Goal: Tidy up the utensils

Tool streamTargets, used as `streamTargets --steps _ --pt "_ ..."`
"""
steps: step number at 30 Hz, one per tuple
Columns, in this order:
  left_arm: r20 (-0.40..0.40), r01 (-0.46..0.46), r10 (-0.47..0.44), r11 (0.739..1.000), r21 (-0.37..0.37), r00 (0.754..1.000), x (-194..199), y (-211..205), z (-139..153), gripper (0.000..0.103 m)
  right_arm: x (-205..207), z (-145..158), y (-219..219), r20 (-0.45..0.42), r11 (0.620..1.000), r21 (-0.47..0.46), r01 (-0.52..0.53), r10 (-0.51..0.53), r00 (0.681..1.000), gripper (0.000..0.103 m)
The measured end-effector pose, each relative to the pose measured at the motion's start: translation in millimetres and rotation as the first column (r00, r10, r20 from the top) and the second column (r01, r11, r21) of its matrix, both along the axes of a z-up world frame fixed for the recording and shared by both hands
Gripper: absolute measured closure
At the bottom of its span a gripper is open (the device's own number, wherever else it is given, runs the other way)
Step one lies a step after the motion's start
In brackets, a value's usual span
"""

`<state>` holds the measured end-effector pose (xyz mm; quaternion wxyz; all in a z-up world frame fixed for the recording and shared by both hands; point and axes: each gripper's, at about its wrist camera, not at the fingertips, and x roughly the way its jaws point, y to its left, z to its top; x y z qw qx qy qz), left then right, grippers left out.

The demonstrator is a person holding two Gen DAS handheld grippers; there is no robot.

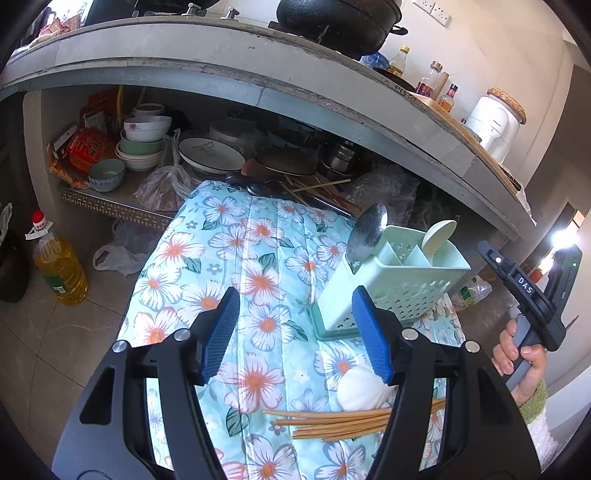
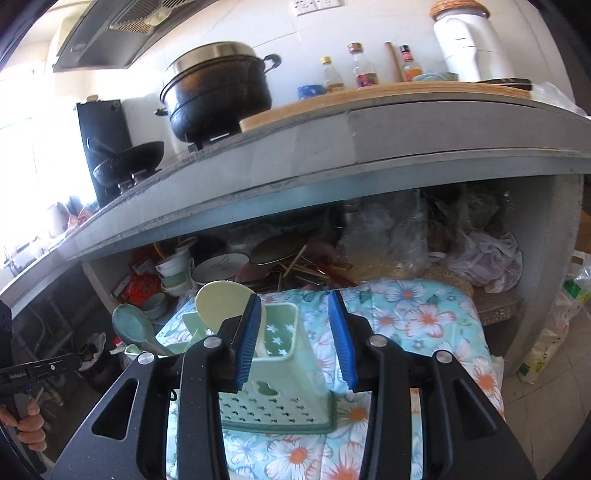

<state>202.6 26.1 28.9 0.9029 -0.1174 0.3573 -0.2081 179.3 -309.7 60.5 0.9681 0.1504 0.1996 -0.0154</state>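
Green utensil holder is standing on the floral-cloth counter, already holding a metal spoon and a pale spoon. Chopsticks and a white spoon are lying loose, waiting. Left gripper and right gripper jaws are both standing spread, pinching nothing.

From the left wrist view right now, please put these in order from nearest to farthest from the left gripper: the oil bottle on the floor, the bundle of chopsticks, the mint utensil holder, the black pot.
1. Bundle of chopsticks: on the floral cloth, just under the right finger of the left gripper.
2. Mint utensil holder: ahead, to the right.
3. Oil bottle: on the floor, far left.
4. Black pot: up on the counter.
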Motion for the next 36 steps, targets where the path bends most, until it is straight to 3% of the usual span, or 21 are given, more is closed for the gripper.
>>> streamTargets --steps 10,13,17,22,24,26,32,35,36 --pt "-0.001 0.012 -0.012 1.000 -0.005 1.000 -16.4 1.1 -3.7 0.043 -13.0 19.7 12.5 0.022 0.996 -0.040 -0.076 0.077 0.997 0.048" --pt "-0.005 0.031 -0.031 1.000 0.006 1.000 -21.8 -0.2 -7.1 0.043 -6.2 25.6 21.2 0.007 0.981 -0.114 -0.154 0.156 0.988 0.040" --pt "-0.010 0.047 -0.047 0.999 0.008 0.999 -26.1 0.2 -8.3 0.043 21.8 32.8 30.9 -0.070 0.910 -0.250 -0.332 0.325 0.943 0.034" --pt "-0.009 0.044 -0.044 0.999 0.008 0.999 -28.5 5.0 -9.1 0.043 64.4 32.1 33.4 -0.232 0.772 -0.401 -0.494 0.436 0.870 0.034" --pt "-0.014 0.041 -0.041 0.999 0.009 0.999 -27.4 6.6 -10.0 0.043 75.7 29.9 34.8 -0.285 0.722 -0.423 -0.547 0.467 0.837 0.040" --pt "-0.017 0.039 -0.039 0.999 0.015 0.999 -26.0 7.0 -11.0 0.043 86.6 25.8 37.2 -0.342 0.680 -0.445 -0.583 0.472 0.812 0.056" --pt "-0.025 0.035 -0.035 0.999 0.023 0.999 -21.3 6.0 -13.8 0.043 99.0 14.1 46.1 -0.415 0.606 -0.469 -0.642 0.490 0.766 0.085" --pt "-0.030 0.037 -0.036 0.999 0.025 0.999 -19.8 4.4 -15.3 0.043 96.4 13.1 50.1 -0.412 0.587 -0.490 -0.644 0.495 0.765 0.098" --pt "-0.031 0.038 -0.037 0.999 0.024 0.999 -19.6 3.8 -15.7 0.043 94.9 13.7 49.6 -0.403 0.593 -0.491 -0.638 0.494 0.770 0.098"
